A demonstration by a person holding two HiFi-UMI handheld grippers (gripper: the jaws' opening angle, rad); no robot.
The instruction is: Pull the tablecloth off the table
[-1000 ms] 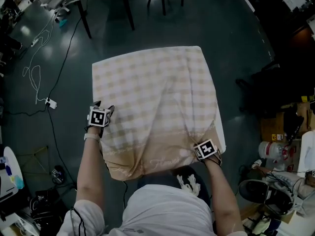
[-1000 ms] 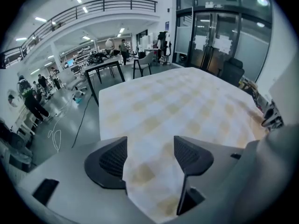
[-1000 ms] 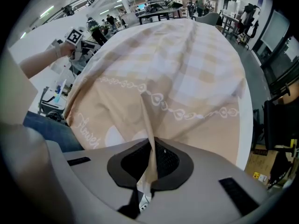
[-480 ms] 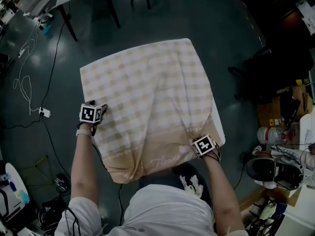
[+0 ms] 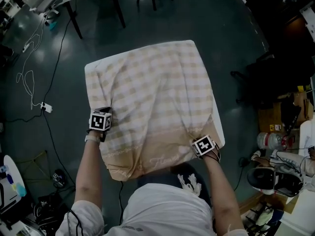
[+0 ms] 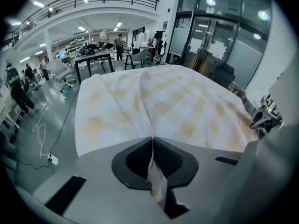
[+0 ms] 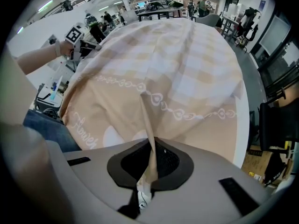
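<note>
A beige-and-white checked tablecloth (image 5: 152,92) with a tan border covers a small square table, whose white edge (image 5: 221,134) shows at the right. My left gripper (image 5: 104,111) is at the cloth's left edge. Its jaws have just been closing, and in the left gripper view they (image 6: 152,146) pinch a raised fold of the tablecloth (image 6: 159,97). My right gripper (image 5: 207,149) points down at the near right corner. In the right gripper view it (image 7: 150,155) is shut on a gathered fold of the tan border (image 7: 140,101).
A dark-legged table (image 5: 74,21) and a chair stand on the far floor. Cables (image 5: 32,75) and a plug block (image 5: 47,107) lie at the left. A dark chair (image 5: 261,82) and cluttered boxes and bottles (image 5: 269,140) are at the right. My shoe (image 5: 189,181) is below the table.
My left gripper moved right and nearer onto the cloth's left edge and closed on a fold there, wrinkling that side. The right gripper stayed put, still gripping the corner.
</note>
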